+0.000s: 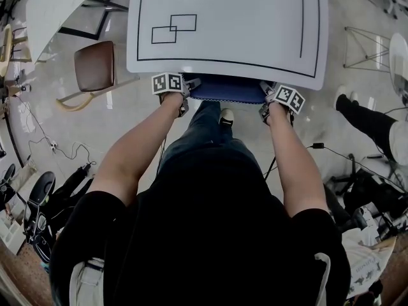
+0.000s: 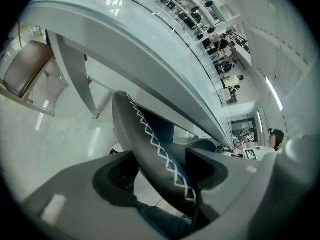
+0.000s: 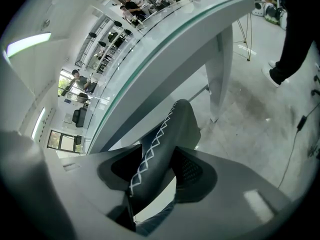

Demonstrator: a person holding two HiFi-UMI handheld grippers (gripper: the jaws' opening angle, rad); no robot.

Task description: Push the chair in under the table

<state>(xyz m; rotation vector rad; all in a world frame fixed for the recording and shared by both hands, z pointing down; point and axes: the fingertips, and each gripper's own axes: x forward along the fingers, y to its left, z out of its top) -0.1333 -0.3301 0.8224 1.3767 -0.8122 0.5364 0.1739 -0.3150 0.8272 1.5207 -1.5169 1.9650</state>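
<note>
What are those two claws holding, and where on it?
The left gripper and right gripper grip the chair by its backrest's top edge.

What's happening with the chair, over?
Clamped on chair back: left gripper, right gripper. It sits at the table edge, seat hidden beneath. Nearby brown chair stands aside, no blocker seen.

The room is bright, lit from above. Ceiling lights leave white streaks on the table (image 1: 242, 24) and shiny patches on the floor (image 1: 108, 107) left of it. In both gripper views the table edge bends into a curve and the corners go black. Below the table edge, the fingers (image 2: 70, 199) and the chair (image 2: 150, 139) look soft and a bit blurry.
</note>
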